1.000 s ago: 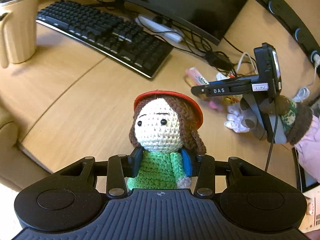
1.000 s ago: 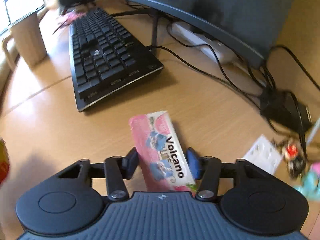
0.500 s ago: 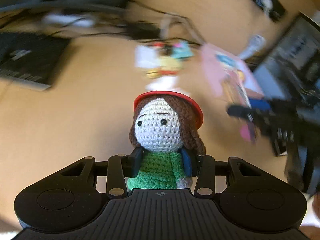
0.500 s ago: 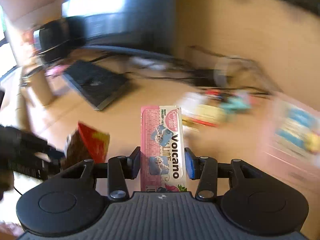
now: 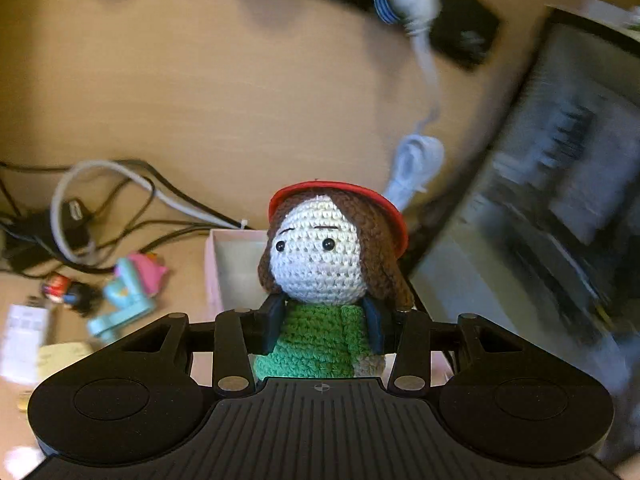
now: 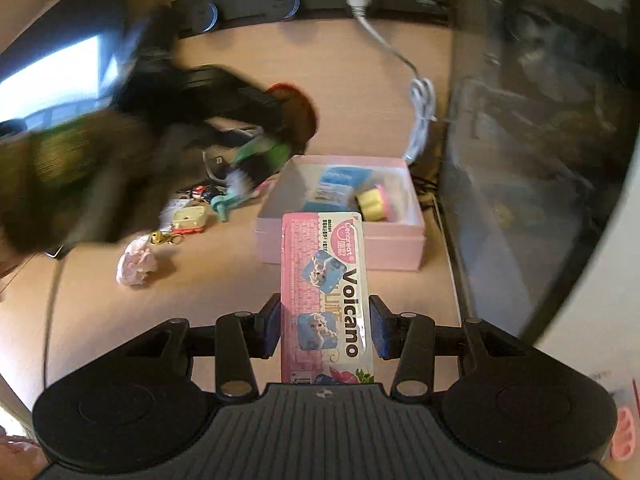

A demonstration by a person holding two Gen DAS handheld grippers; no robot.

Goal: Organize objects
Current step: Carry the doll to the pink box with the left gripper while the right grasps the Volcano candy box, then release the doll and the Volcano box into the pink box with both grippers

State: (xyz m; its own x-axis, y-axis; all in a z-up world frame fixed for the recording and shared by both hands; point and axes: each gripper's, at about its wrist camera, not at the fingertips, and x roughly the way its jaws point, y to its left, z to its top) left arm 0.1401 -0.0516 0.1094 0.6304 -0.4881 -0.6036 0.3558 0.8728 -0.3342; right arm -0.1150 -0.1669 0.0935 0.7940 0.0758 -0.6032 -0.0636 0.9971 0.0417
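Observation:
My left gripper [image 5: 323, 330] is shut on a crocheted doll [image 5: 324, 264] with a red hat, brown hair and green body, held above the near-left corner of an open pink box [image 5: 214, 268]. My right gripper [image 6: 325, 330] is shut on a pink "Volcano" packet [image 6: 326, 292], upright, just in front of the pink box [image 6: 340, 246]. In the right wrist view the left gripper with the doll [image 6: 294, 114] hovers blurred over the box's far-left corner. The box holds a blue packet [image 6: 334, 188] and a small yellow and pink toy [image 6: 374, 204].
Small toys and trinkets [image 6: 192, 216] and a crumpled pink tissue [image 6: 136, 266] lie left of the box. Cables [image 5: 104, 216] and a white cord [image 6: 420, 120] run along the wooden wall. A dark glass-fronted unit [image 6: 520, 160] stands right of the box.
Both grippers swung right, away from the keyboard and monitor, toward the pink box. The doll and the packet stayed gripped throughout.

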